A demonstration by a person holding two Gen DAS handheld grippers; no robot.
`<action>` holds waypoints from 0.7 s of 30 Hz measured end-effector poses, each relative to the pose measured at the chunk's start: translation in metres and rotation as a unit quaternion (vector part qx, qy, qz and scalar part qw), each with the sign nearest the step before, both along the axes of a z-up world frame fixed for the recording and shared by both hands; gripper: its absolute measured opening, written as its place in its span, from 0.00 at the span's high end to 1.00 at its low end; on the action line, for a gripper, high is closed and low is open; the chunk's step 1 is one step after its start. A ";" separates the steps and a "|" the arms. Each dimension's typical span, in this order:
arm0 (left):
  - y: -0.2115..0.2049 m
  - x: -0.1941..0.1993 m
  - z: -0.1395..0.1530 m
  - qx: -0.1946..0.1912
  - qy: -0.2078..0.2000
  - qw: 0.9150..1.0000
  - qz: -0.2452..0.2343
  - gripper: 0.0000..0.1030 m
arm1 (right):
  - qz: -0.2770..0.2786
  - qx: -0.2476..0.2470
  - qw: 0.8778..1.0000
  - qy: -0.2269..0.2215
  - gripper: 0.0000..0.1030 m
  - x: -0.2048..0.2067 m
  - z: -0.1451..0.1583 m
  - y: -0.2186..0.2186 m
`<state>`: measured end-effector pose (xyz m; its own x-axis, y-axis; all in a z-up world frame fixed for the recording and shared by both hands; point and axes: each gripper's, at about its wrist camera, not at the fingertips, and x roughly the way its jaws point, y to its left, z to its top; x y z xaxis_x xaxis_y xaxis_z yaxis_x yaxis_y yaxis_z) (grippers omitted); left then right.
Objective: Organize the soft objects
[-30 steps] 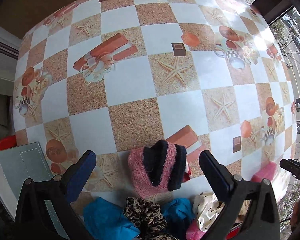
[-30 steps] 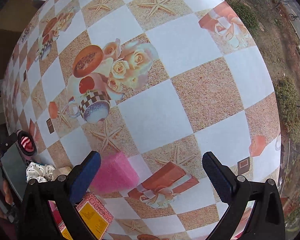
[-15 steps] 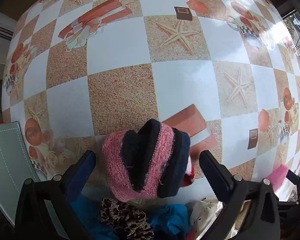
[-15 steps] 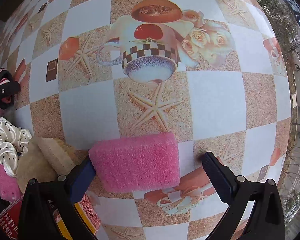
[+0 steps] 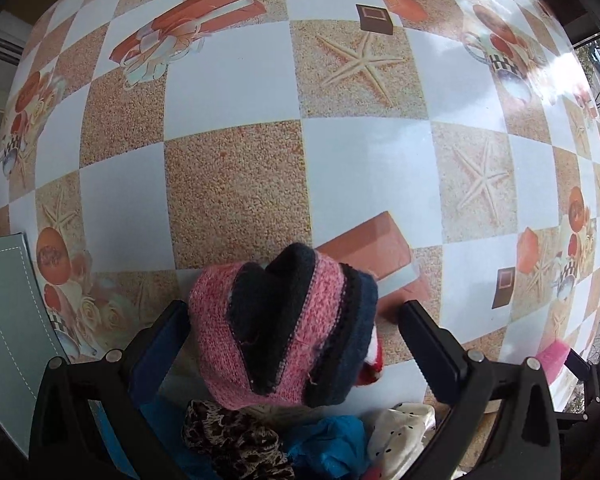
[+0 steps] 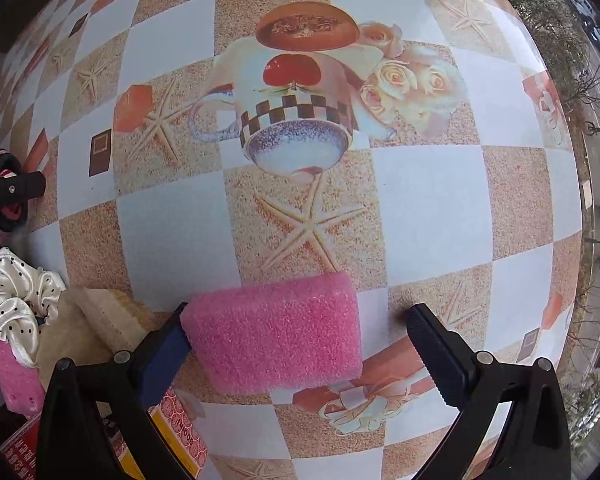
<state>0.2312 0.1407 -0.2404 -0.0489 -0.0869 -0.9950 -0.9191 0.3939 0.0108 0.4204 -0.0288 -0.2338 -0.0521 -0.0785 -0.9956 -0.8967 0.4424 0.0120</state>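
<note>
red leaflet (image 6: 172, 436): perhaps "19900".

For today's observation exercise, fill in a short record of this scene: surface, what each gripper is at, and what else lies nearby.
surface: table with a checked cloth printed with starfish and cups
left gripper: open, around a pink and navy knit piece lying on the table
right gripper: open, around a pink sponge; its left finger at the sponge's end, a gap on the right
nearby, left view: leopard scrunchie, blue cloth
nearby, right view: white dotted scrunchie, beige sponge
</note>
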 end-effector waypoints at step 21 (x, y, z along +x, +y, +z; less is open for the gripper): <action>-0.013 -0.005 0.077 0.089 -0.044 0.992 -0.072 0.59 | -0.109 0.070 0.992 0.011 0.31 0.026 0.082 -0.047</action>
<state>0.2267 0.1281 -0.1635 0.0392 0.0924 -0.9950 -0.8542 0.5197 0.0146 0.4460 -0.0761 -0.1519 -0.0750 0.0764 -0.9943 -0.7791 0.6178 0.1063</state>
